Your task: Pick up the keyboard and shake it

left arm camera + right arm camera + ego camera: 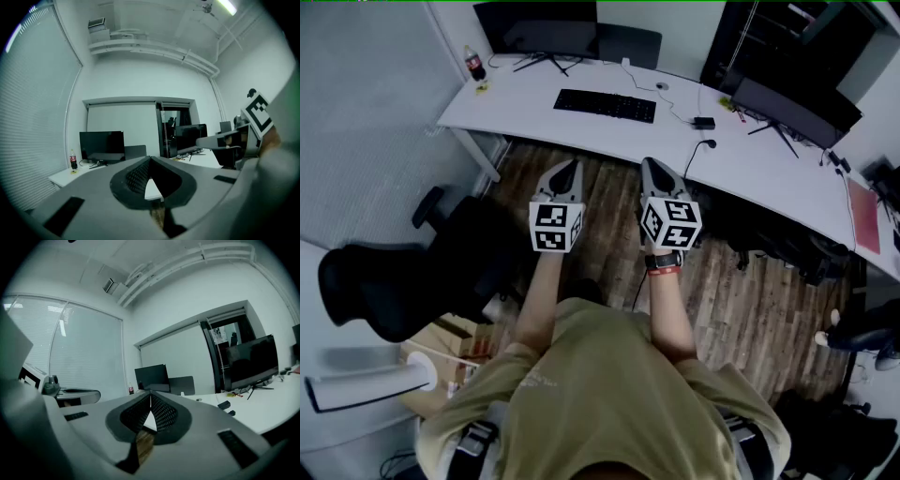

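**Head view.** I held the left gripper (572, 167) and the right gripper (648, 164) side by side above the brown wooden plank floor (741, 300). Both were well short of the long white tabletop (525, 117). The flat black rectangular keyboard (606, 105) lay on that tabletop in front of the black flat-screen monitor (534, 26), well apart from both grippers and untouched.

I judged the step in hand to be the approach. To do it well, I needed to carry both grippers forward over the tabletop edge and part each pair of fingers before arrival. Then one gripper should go to each short end of the keyboard. An even hold at both ends would probably keep the keyboard level on the lift and stop it twisting in the shake. I could not tell whether a cable tethered it.

**Left gripper view.** The dark ribbed fingers (133, 176) of the left gripper (150, 158) met at their tips, fully closed. Nothing lay between them and they touched nothing. The monitor (101, 145) stood far ahead.

**Right gripper view.** The fingers (164, 413) of the right gripper (150, 394) were likewise closed tip to tip, empty, and clear of every surface. The keyboard did not show plainly here.
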